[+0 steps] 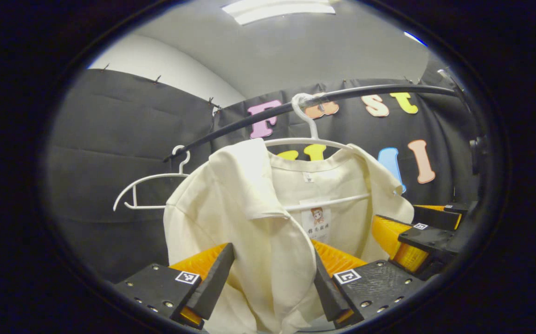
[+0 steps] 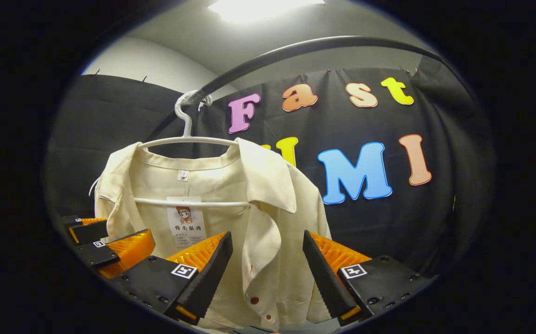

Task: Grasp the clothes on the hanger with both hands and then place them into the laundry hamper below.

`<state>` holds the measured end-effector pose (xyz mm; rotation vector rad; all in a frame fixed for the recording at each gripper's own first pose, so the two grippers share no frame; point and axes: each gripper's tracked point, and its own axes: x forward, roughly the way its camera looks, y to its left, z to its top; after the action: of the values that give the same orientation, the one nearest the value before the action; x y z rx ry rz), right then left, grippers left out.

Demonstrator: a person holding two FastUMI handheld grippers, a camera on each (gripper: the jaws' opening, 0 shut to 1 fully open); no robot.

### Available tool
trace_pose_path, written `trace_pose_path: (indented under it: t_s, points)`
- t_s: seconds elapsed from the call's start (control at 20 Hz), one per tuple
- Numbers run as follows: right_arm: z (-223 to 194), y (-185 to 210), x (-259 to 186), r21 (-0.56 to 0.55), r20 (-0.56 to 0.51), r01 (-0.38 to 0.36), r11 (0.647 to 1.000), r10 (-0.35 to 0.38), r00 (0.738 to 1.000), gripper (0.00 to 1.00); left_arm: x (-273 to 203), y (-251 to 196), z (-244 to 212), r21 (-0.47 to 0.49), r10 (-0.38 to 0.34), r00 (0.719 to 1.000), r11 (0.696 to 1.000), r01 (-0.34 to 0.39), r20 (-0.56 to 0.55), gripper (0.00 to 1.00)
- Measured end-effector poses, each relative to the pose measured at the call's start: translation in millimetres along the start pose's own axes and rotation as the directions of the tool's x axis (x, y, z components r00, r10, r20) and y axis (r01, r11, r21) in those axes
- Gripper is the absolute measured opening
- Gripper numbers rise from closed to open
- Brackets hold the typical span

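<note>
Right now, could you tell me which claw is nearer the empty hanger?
Left. The left claw straddles the shirt on the side next to the empty hanger; the right claw straddles its far side.

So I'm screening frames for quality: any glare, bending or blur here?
Left gripper view: ceiling light blown out, rail bowed by the fisheye, shirt evenly lit and sharp. Right gripper view: ceiling light glares more, rail arches strongly, shirt crisp, edges darken.

The shirt (image 1: 268,241) hem is cut off below both views.
</note>
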<state>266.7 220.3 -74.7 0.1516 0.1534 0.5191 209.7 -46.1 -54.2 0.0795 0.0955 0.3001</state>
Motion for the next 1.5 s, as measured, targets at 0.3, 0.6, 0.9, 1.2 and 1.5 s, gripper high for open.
trace_pose_path:
  t_s: [0.3,0.6,0.9,1.2,1.5]
  points:
    - [-9,-10,35,-0.022,-0.026,0.073,0.997,-0.073,0.997,0.96,23,-1,-10,0.026,0.064,0.998,0.998,-0.064,-0.02,0.87]
    - [6,-33,37,-0.097,0.033,0.17,0.981,-0.168,0.985,0.17,28,8,-10,0.011,0.081,0.997,0.997,-0.081,-0.001,0.3]
    - [36,-55,35,-0.192,0.141,0.256,0.947,-0.232,0.963,0.0,13,40,12,-0.003,0.081,0.995,0.997,-0.081,0.06,0.03]
    - [73,-80,33,-0.229,0.244,0.357,0.906,-0.301,0.922,0.0,-9,77,55,0.023,0.104,0.984,0.994,-0.108,0.141,0.03]
    - [96,-96,41,-0.195,0.284,0.394,0.898,-0.333,0.899,0.0,-17,114,104,0.042,0.12,0.966,0.99,-0.133,0.229,0.02]
